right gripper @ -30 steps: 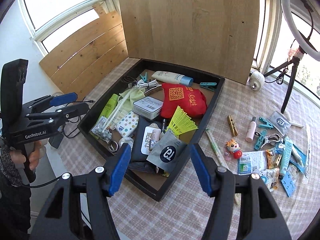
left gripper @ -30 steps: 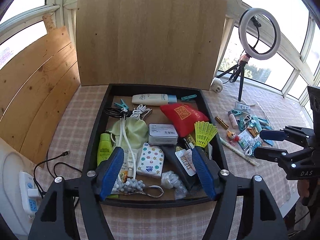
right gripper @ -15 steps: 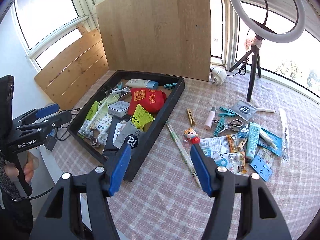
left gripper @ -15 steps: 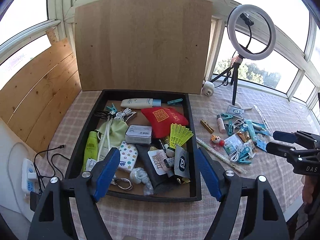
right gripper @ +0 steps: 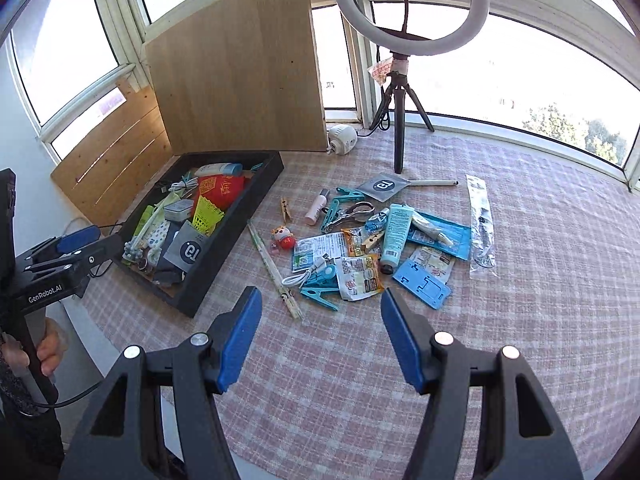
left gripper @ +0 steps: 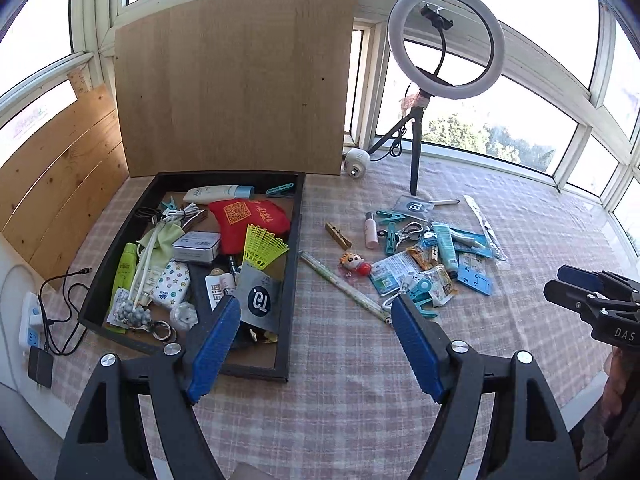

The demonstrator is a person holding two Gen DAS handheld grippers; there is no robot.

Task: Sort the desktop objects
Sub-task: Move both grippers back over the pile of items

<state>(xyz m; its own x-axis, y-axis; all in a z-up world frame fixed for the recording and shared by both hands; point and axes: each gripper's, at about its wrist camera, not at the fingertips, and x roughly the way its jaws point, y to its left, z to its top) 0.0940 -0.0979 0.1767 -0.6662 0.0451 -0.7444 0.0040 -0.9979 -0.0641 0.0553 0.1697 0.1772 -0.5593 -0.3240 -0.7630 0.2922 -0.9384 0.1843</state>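
Checked tablecloth [right gripper: 520, 320] on a windowed balcony table, wood board [left gripper: 236, 80] leaning at the back. Black tray [left gripper: 294, 264] on the left side, already packed with sorted items. Ring light [right gripper: 412, 12] on a tripod behind. Unsorted pile [right gripper: 384, 240] lies right of the tray, well apart from it. Left gripper [left gripper: 316, 312] and right gripper [right gripper: 320, 300]: both jaws apart, nothing held, above the cloth.

Black rectangular tray [left gripper: 295, 240] at the left edge of the pink checked tablecloth [right gripper: 540, 280], crowded: red fabric pouch [left gripper: 250, 220], yellow-green plastic shuttlecock [left gripper: 262, 246], silver tin [left gripper: 197, 245], grey sachet [left gripper: 258, 298]. Right of it, loose pile mid-cloth: teal clothespins [right gripper: 320, 294], light-blue tube [right gripper: 396, 232], blue card [right gripper: 422, 282], wooden clothespin [right gripper: 285, 209], small tiger figure [right gripper: 283, 237].
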